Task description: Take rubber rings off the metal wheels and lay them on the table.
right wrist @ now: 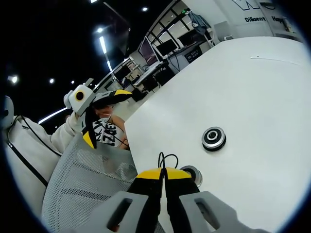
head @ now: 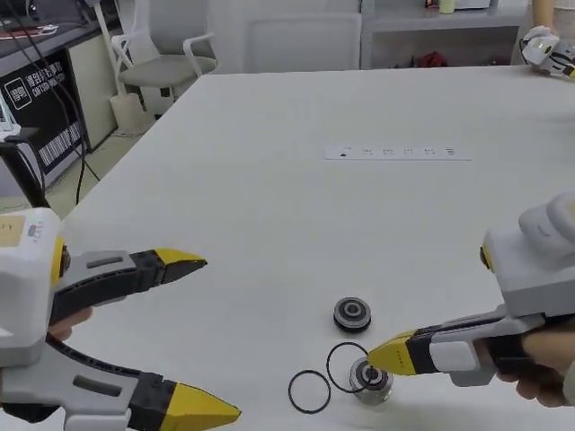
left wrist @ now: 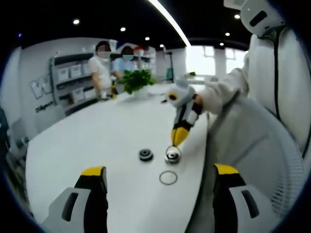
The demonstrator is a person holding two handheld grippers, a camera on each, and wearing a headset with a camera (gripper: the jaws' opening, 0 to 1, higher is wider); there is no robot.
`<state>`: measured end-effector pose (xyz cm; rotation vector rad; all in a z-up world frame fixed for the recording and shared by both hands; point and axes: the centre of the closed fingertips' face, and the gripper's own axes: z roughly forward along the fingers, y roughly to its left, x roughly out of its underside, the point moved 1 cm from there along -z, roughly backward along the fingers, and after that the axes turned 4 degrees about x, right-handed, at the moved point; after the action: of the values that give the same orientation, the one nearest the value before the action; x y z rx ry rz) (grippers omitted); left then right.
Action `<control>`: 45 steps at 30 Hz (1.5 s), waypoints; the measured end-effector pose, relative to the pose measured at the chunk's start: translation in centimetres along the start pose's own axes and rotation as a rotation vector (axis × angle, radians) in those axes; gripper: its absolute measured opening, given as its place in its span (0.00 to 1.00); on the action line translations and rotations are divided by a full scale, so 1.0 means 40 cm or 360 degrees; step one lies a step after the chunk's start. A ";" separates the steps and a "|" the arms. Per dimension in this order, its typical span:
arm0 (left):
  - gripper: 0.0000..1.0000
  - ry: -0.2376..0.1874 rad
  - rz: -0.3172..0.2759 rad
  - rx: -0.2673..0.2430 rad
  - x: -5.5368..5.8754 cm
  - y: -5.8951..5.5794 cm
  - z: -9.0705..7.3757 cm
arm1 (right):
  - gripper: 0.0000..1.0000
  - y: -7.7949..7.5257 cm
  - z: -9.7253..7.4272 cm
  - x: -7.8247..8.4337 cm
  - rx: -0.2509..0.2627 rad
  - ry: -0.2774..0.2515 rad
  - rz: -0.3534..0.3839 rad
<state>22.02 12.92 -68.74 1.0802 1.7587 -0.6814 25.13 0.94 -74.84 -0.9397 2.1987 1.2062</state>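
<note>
Two small metal wheels stand near the table's front edge. The farther wheel [head: 352, 313] [right wrist: 214, 138] [left wrist: 146, 155] wears its black rubber. My right gripper [head: 375, 356] [right wrist: 164, 173] is shut, its yellow tips pinching a thin black rubber ring [head: 328, 366] [right wrist: 161, 158] beside the nearer bare wheel [head: 370, 379] [right wrist: 193, 174] [left wrist: 172, 155]. A second ring [head: 289, 391] [left wrist: 168, 177] lies flat on the table just left of it. My left gripper [head: 202, 339] [left wrist: 159, 171] hovers wide open at the left, holding nothing.
A flat white strip [head: 398, 153] lies on the white table [head: 269, 180] further back. An office chair [head: 166, 54] stands beyond the far left corner. Two people and a plant [left wrist: 136, 80] are at the table's far end in the left gripper view.
</note>
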 end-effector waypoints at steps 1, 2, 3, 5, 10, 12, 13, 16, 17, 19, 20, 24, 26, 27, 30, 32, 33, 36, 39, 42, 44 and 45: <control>0.91 -0.0001 -0.0005 -0.0003 0.002 0.000 -0.001 | 0.00 0.001 0.000 0.000 -0.0002 0.0001 0.0000; 0.91 -0.0003 -0.0021 -0.0011 0.008 -0.001 -0.005 | 0.00 0.006 0.003 0.000 -0.0008 0.0002 0.0000; 0.91 -0.0002 -0.0026 -0.0013 0.012 -0.002 -0.006 | 0.00 0.008 0.005 0.000 -0.0010 0.0004 -0.0001; 0.91 -0.0002 -0.0034 -0.0027 0.020 -0.002 -0.009 | 0.00 0.012 0.007 0.000 -0.0017 0.0006 -0.0004; 0.89 -0.0017 -0.0081 -0.0064 0.040 0.004 -0.007 | 0.00 0.022 0.017 0.001 -0.0039 0.0012 0.0006; 0.89 -0.0006 -0.0094 -0.0072 0.051 0.005 -0.003 | 0.00 0.027 0.020 0.001 -0.0048 0.0015 0.0006; 0.89 -0.0002 -0.0102 -0.0073 0.058 0.003 -0.001 | 0.00 0.028 0.020 0.001 -0.0051 0.0015 0.0007; 0.89 0.0013 -0.0128 -0.0063 0.075 -0.001 0.005 | 0.00 0.028 0.023 0.001 -0.0056 0.0018 0.0005; 0.89 0.0022 -0.0138 -0.0065 0.082 -0.001 0.008 | 0.00 0.030 0.025 0.002 -0.0062 0.0021 0.0006; 0.90 0.0030 -0.0148 -0.0066 0.089 -0.003 0.011 | 0.00 0.032 0.029 0.003 -0.0068 0.0025 0.0011; 0.90 0.0033 -0.0154 -0.0064 0.093 -0.004 0.013 | 0.00 0.033 0.031 0.004 -0.0069 0.0027 0.0008; 0.90 0.0036 -0.0171 -0.0043 0.098 -0.012 0.023 | 0.00 0.033 0.038 0.009 -0.0066 0.0042 -0.0001; 0.90 0.0036 -0.0175 -0.0036 0.100 -0.015 0.027 | 0.00 0.032 0.042 0.013 -0.0069 0.0052 0.0000; 0.90 0.0036 -0.0178 -0.0028 0.101 -0.018 0.030 | 0.00 0.032 0.045 0.016 -0.0067 0.0059 -0.0004; 0.90 0.0040 -0.0180 -0.0015 0.103 -0.023 0.034 | 0.00 0.032 0.050 0.022 -0.0065 0.0074 -0.0009; 0.90 0.0039 -0.0185 -0.0009 0.103 -0.025 0.036 | 0.00 0.031 0.054 0.025 -0.0060 0.0080 -0.0015; 0.90 0.0037 -0.0190 -0.0005 0.103 -0.027 0.037 | 0.00 0.030 0.056 0.027 -0.0055 0.0082 -0.0017; 0.90 0.0039 -0.0192 0.0005 0.105 -0.031 0.038 | 0.00 0.031 0.063 0.033 -0.0054 0.0085 -0.0012; 0.90 0.0036 -0.0196 0.0014 0.105 -0.035 0.039 | 0.00 0.028 0.072 0.037 -0.0049 0.0070 -0.0019; 0.90 0.0025 -0.0204 0.0021 0.103 -0.038 0.040 | 0.00 0.026 0.082 0.041 -0.0039 0.0070 -0.0016; 0.90 0.0026 -0.0205 0.0022 0.105 -0.038 0.040 | 0.00 0.018 0.087 0.045 -0.0004 0.0071 -0.0023; 0.90 0.0027 -0.0205 0.0022 0.105 -0.038 0.040 | 0.00 0.014 0.090 0.046 0.0005 0.0071 -0.0021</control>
<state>20.57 12.50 -73.25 0.9908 1.8527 -0.7661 23.73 3.58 -77.60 -0.9879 2.2248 1.1864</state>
